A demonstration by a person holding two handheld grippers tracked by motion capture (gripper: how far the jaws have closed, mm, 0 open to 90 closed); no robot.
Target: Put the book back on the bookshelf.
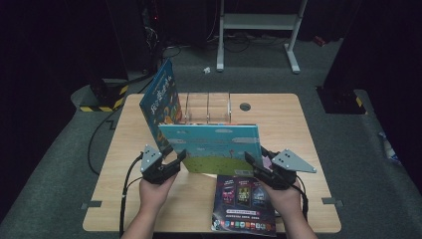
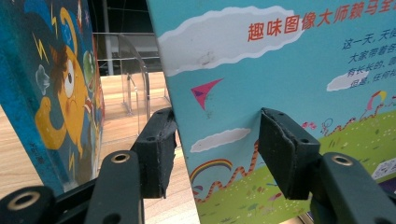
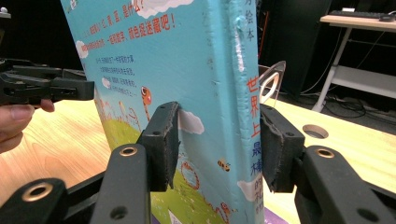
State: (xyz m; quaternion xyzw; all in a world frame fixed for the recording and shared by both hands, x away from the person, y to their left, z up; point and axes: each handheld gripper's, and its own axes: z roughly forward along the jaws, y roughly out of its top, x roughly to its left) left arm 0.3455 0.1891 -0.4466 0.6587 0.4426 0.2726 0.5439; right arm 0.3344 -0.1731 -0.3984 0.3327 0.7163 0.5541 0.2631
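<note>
Left gripper view shows the left gripper with its two black jaws on each side of the sky-blue picture book. One jaw sits behind the book's edge and one in front, and I cannot tell if the pads press on it. Right gripper view shows the right gripper around the other edge of the same book, by its spine. A small gap shows at the left pad, so its jaws sit half wide around the book, not pressing.

High view shows the book standing upright on the wooden surface, held between the two grippers, in front of the person's hands. A dark magazine lies flat near the right hand. A second blue book stands tilted behind the left gripper. A clear plastic rack stands farther back.
</note>
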